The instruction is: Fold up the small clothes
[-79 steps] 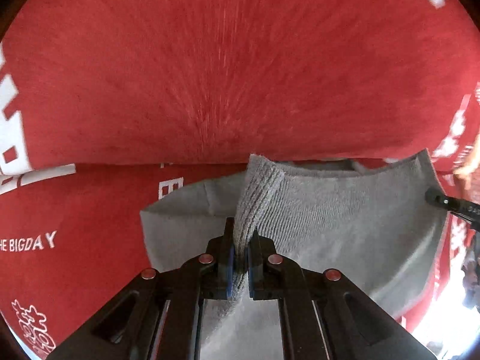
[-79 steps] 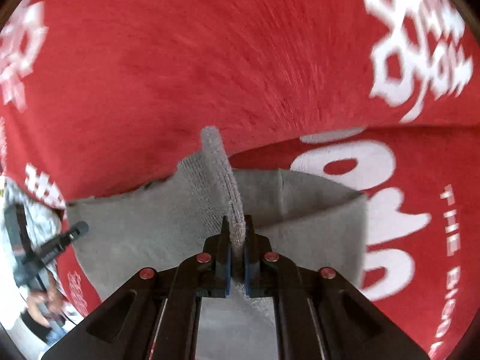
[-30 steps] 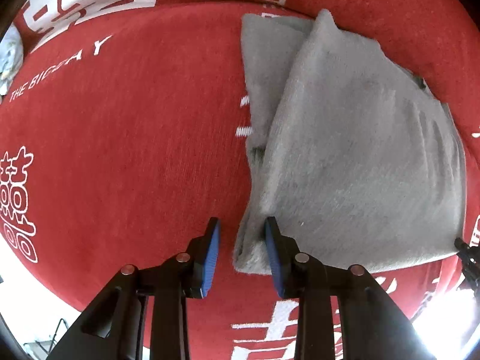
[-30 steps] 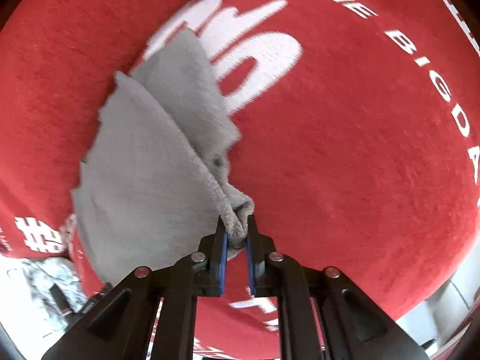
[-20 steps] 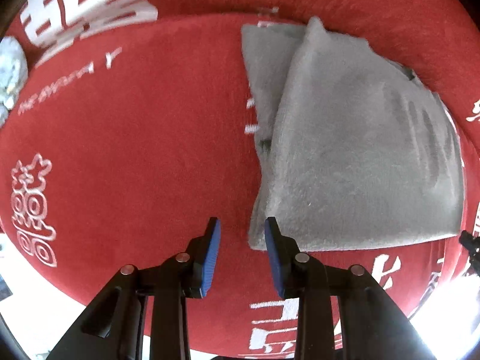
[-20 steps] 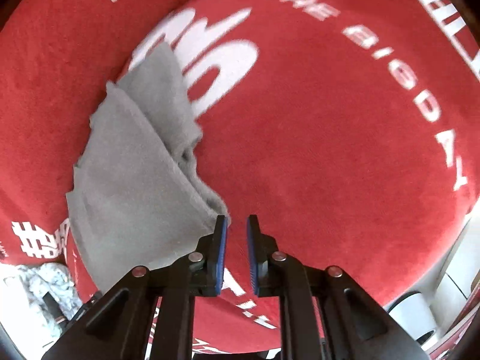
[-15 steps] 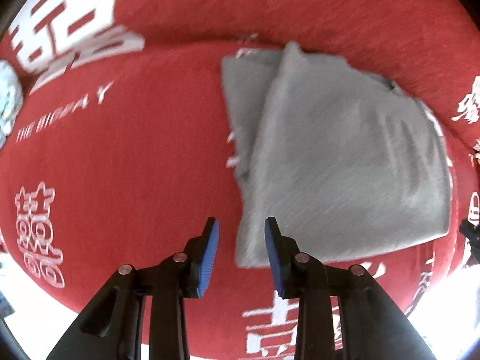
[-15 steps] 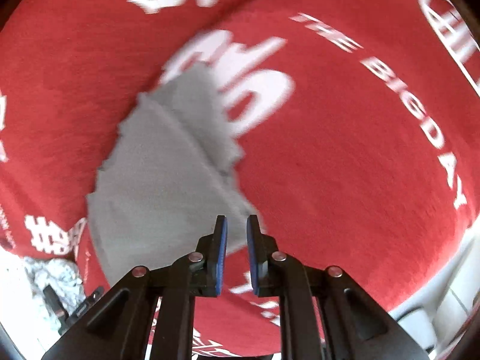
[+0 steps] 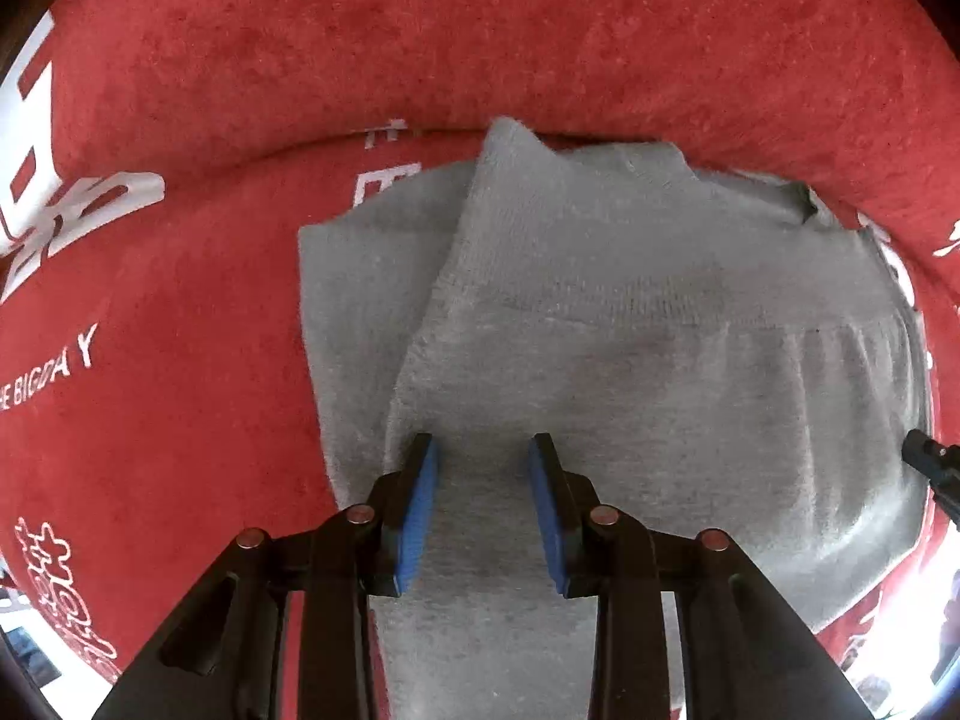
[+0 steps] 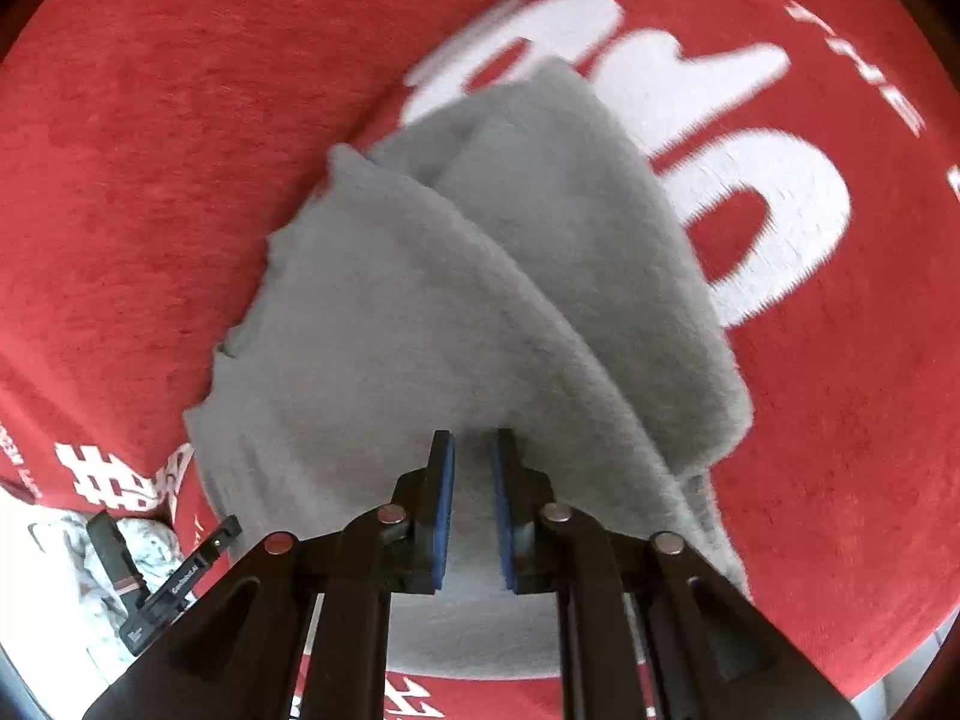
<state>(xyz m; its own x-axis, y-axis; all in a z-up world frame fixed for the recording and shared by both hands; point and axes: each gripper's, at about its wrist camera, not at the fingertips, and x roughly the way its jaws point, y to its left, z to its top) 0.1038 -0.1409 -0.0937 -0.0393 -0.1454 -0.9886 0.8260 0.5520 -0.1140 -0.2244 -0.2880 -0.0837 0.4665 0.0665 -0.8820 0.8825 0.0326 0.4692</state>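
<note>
A small grey knitted garment (image 9: 630,324) lies folded on the red cloth (image 9: 180,360) with white lettering. Its upper layer overlaps a lower one that sticks out at the left. My left gripper (image 9: 483,447) is open and empty, low over the garment's near part by the fold edge. In the right wrist view the same garment (image 10: 420,312) shows its folded layers fanning to the right. My right gripper (image 10: 471,441) is open with a narrow gap and holds nothing, just above the garment's near edge.
The red cloth (image 10: 840,420) covers the whole surface and rises as a fold behind the garment. A crumpled pale garment (image 10: 120,546) lies at the lower left of the right wrist view. The other gripper's tip (image 9: 927,462) shows at the right edge.
The right gripper let go of the garment's corner. Both grippers, open, then came down closer over the folded garment, which now fills more of both views.
</note>
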